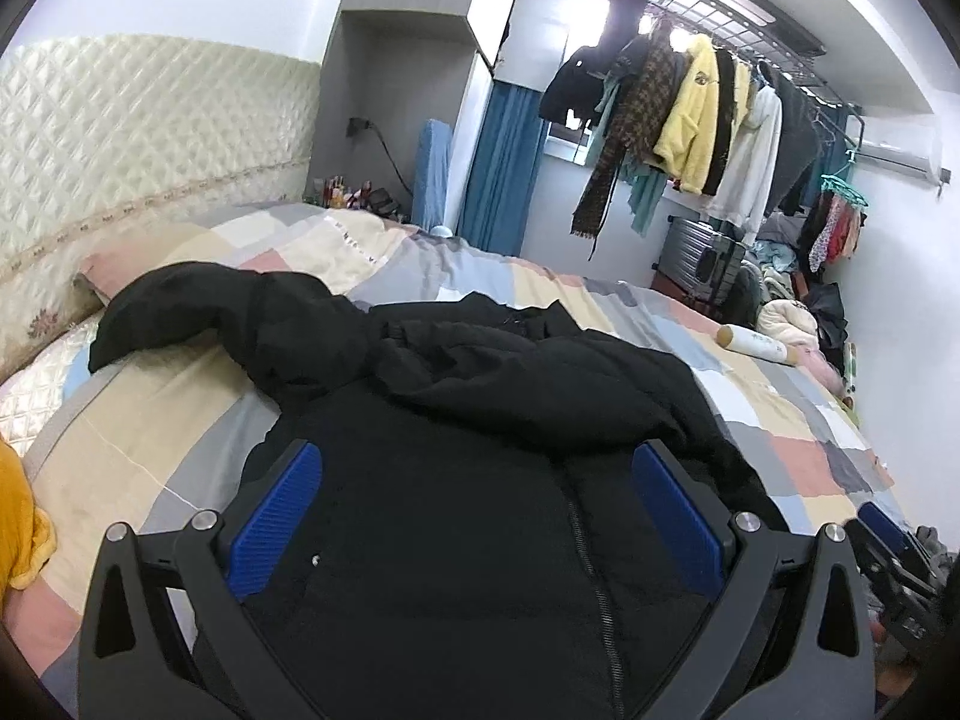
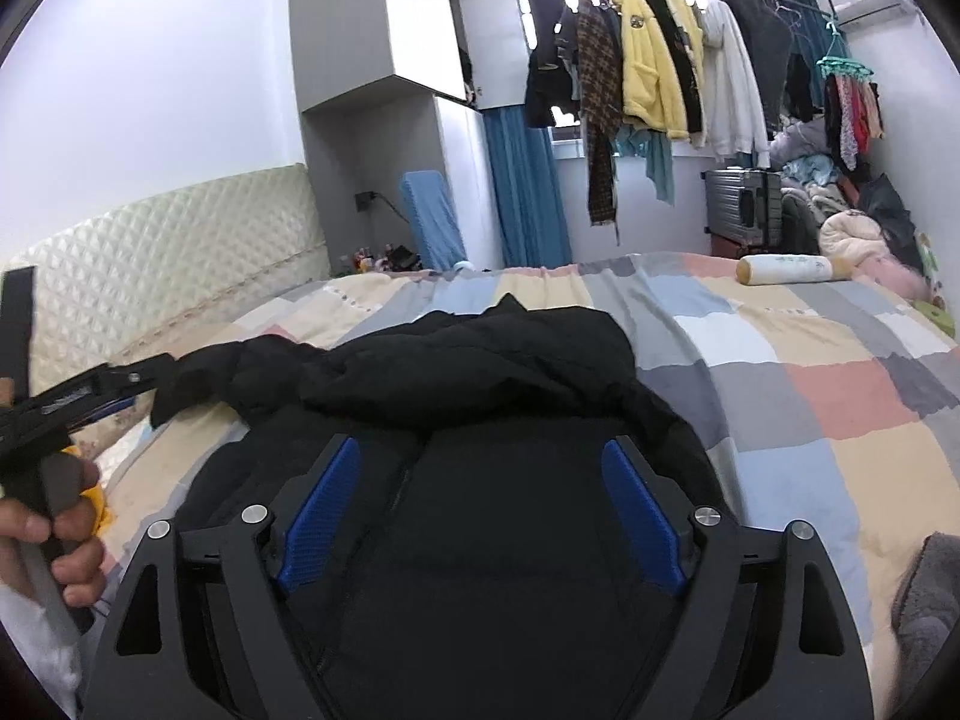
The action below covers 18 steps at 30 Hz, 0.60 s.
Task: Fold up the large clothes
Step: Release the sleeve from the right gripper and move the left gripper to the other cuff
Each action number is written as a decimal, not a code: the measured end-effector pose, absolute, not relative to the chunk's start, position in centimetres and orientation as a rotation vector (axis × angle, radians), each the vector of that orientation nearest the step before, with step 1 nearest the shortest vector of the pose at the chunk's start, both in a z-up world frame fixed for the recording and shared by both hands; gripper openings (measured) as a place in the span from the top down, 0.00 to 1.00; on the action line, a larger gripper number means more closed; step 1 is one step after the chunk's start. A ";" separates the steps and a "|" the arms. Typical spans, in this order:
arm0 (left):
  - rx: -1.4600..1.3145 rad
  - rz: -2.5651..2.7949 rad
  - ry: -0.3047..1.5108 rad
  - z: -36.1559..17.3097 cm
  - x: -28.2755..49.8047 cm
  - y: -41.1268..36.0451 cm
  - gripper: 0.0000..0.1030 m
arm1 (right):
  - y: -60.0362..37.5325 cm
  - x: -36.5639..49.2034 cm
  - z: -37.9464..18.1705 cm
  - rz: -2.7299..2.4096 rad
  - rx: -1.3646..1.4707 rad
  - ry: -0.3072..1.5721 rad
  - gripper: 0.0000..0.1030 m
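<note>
Hovering spread-fingered, both hand-held grippers [image 1: 477, 516] [image 2: 480, 510] over soft, bulky black coat [image 1: 480, 420] (best gripped at hem corners).

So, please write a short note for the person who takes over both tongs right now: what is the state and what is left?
Left tongs: open, holding nothing, above the black jacket.
Right tongs: open, holding nothing, above the same jacket.
Jacket lies zipper side up on the patchwork bed cover. One sleeve stretches out toward the headboard; the other seems already laid across the chest, with the top part bunched.
Left to do: bring in the outstretched sleeve, smooth the bunched part, fold the body.
</note>
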<state>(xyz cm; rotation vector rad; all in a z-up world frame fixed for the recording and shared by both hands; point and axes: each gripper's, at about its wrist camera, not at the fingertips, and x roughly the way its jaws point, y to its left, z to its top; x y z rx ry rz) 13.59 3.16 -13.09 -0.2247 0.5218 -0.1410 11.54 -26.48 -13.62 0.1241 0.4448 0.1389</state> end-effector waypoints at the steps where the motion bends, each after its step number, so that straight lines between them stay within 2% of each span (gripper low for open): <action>1: -0.224 -0.131 0.524 -13.3 13.9 3.5 0.00 | -26.4 11.4 -13.7 0.142 0.119 0.442 0.19; 4: -0.224 -0.103 0.538 -13.6 15.3 5.4 0.00 | -26.4 11.2 -13.9 0.144 0.114 0.436 0.14; 10: -0.242 0.002 0.570 -13.2 18.9 11.4 0.00 | -26.5 11.4 -14.4 0.150 0.139 0.459 0.13; 18: -0.478 0.168 0.547 -13.8 23.6 22.1 0.00 | -26.1 12.4 -15.3 0.136 0.142 0.494 0.13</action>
